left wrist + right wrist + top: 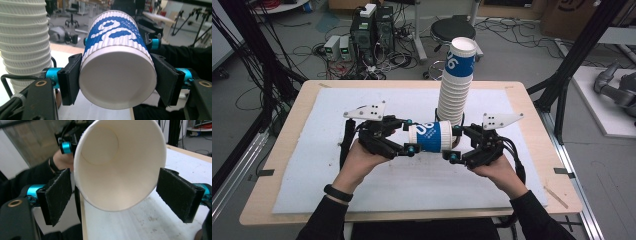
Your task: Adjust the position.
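A blue-and-white paper cup (432, 136) is lying on its side in the air above the white mat (337, 190), just in front of the tall stack of cups (456, 82) that is standing upright near the far middle of the table (287, 150). The left gripper (411, 135) is clamping the cup near its closed base, both black pads (71, 78) pressing against the ribbed wall, with the flat white bottom facing the left gripper view. The right gripper (455, 144) is sitting at the cup's open mouth with its jaws spread wide; in the right gripper view the pads (58, 195) are standing clear of the rim on either side, so the cup is lying between them without being squeezed. The person's hands (362, 160) are holding both tools level and pointing them toward each other. Beyond the table, a black stool (454, 30) and computer boxes (372, 30) are standing on the floor among cables.
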